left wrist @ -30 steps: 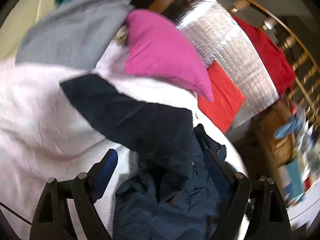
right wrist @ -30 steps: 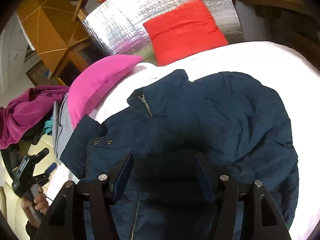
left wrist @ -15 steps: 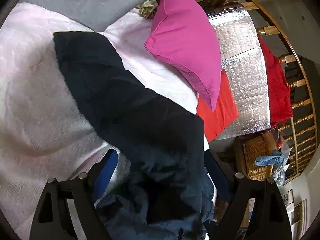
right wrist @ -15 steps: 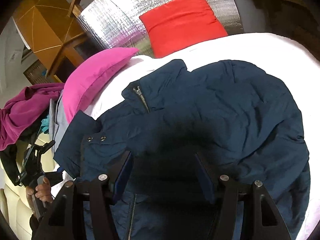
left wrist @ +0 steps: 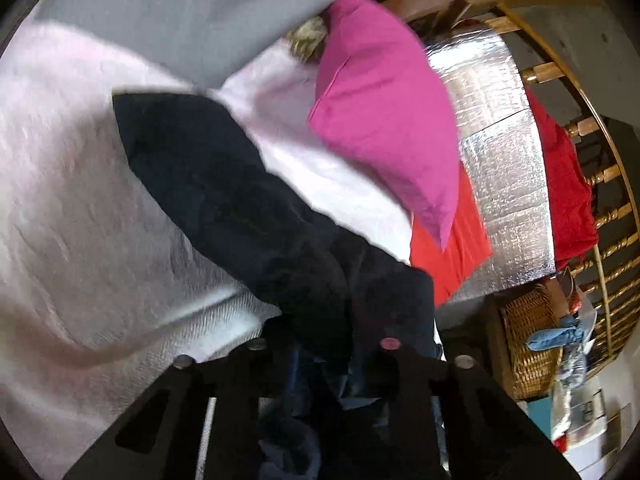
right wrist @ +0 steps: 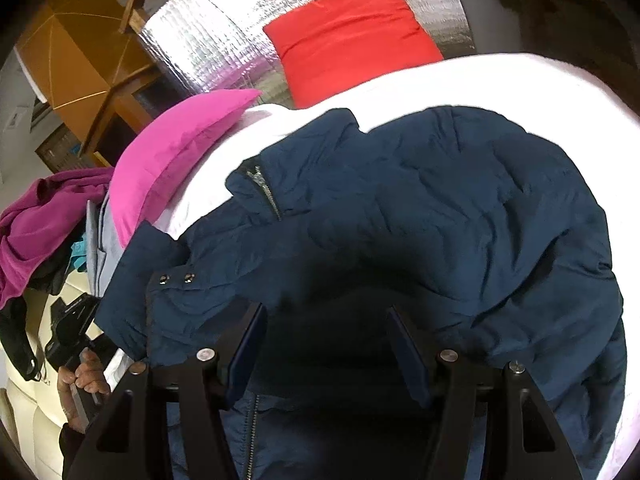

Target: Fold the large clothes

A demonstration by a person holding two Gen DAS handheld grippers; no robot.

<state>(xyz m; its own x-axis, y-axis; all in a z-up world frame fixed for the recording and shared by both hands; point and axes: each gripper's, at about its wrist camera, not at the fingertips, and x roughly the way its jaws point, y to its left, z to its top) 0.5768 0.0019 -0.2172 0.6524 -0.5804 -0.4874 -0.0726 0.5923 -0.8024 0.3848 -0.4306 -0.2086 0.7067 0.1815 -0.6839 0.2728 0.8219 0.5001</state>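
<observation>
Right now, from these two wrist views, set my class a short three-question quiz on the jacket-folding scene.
1. True or false: the left hand-held gripper is shut on the navy jacket.
2. What does the jacket lie on? A) white bedcover B) wooden floor C) wicker chair seat
3. Fill in: the jaws of the right hand-held gripper stand ____ over the jacket.

Key: 1 true; 2 A; 3 open.
</observation>
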